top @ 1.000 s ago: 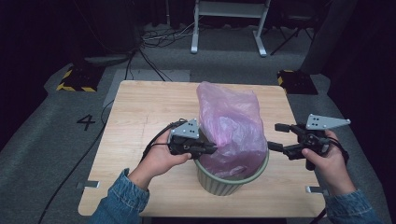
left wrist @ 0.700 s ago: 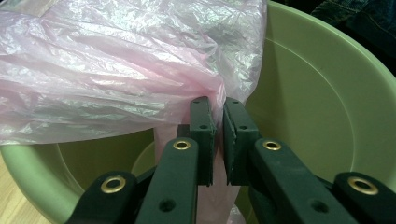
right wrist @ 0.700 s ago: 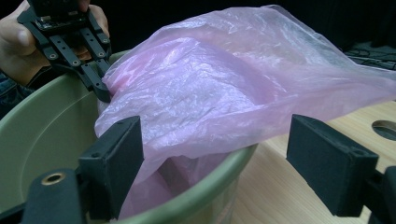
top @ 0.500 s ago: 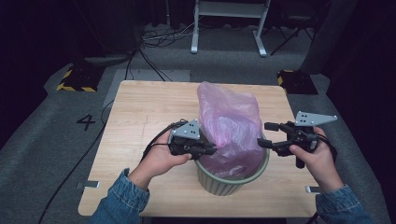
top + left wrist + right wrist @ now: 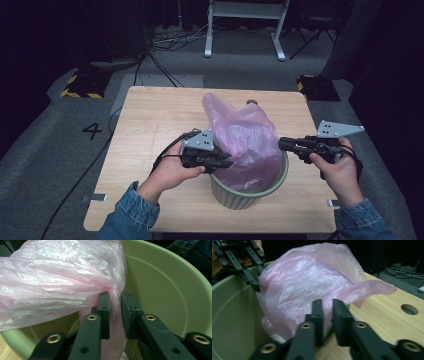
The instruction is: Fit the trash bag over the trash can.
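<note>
Right now a pink plastic bag [image 5: 245, 140] billows out of a pale green bin [image 5: 250, 192] that stands at the lower middle of the high view, on a wooden table [image 5: 150, 120]. At the bin's left rim the left gripper [image 5: 225, 162] pinches a fold of the bag; in the left gripper view the thin film runs down between its two nearly closed jaws, which have just been easing apart slightly, with the bin's green inner wall filling the right of the frame. At the right of the high view the right gripper [image 5: 281, 144] reaches the bag's side just above the bin's right rim. Its jaws have just been closing, and the right gripper view shows them narrowly apart in front of the bag and rim; whether they grip film I cannot tell. A round hole [image 5: 409, 309] in the tabletop sits at that view's right edge.
</note>
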Demonstrator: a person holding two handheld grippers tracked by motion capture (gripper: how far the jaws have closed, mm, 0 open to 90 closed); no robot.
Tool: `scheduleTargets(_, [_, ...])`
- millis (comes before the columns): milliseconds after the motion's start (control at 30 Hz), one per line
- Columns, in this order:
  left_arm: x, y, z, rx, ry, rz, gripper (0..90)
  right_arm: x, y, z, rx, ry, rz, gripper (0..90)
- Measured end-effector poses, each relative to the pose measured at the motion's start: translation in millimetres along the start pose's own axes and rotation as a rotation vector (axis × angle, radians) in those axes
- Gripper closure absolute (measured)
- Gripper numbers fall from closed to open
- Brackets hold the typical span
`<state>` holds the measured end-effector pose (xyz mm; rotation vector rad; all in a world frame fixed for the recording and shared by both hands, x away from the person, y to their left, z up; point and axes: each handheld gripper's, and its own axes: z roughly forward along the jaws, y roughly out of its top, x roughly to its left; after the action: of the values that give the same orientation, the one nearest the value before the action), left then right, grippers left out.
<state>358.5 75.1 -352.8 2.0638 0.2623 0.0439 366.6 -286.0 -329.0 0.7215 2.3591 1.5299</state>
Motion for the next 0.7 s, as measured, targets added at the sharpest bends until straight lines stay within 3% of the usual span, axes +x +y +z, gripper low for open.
scheduleTargets(33, [0.0,0.1,0.0,0.002,-0.001,0.001,79.4,0.8,1.3,1.4,-0.014,-0.015,0.025,54.5])
scheduleTargets(100, [0.2,0.5,0.3,0.006,-0.002,0.003,80.1,1.8,3.5,4.1,-0.027,-0.025,0.045,42.7])
scheduleTargets(200, [0.9,0.4,0.2,0.005,-0.007,0.001,80.9,4.0,6.8,10.9,-0.024,-0.035,0.046,34.7])
scheduleTargets(233, [1.1,0.4,0.2,0.004,-0.010,0.000,81.0,4.4,7.4,12.5,-0.019,-0.034,0.041,37.5])
scheduleTargets(333, [0.9,0.1,0.1,0.002,-0.010,-0.001,80.8,5.8,9.4,17.4,0.031,-0.040,-0.005,69.4])
scheduleTargets(433, [0.1,-0.2,-0.5,-0.002,-0.014,-0.002,79.6,7.8,10.0,18.7,0.052,-0.037,-0.023,87.9])
scheduleTargets(533, [-1.2,0.3,-3.6,-0.026,0.018,-0.003,71.6,13.5,10.5,17.8,0.056,-0.015,-0.046,90.0])
scheduleTargets(600, [-1.5,2.4,-8.8,-0.065,0.047,-0.019,61.4,17.9,9.9,17.0,0.067,0.009,-0.066,90.0])
scheduleTargets(700, [1.3,5.8,-18.1,-0.115,0.066,-0.043,55.3,22.7,7.5,15.8,0.077,0.041,-0.079,90.0])
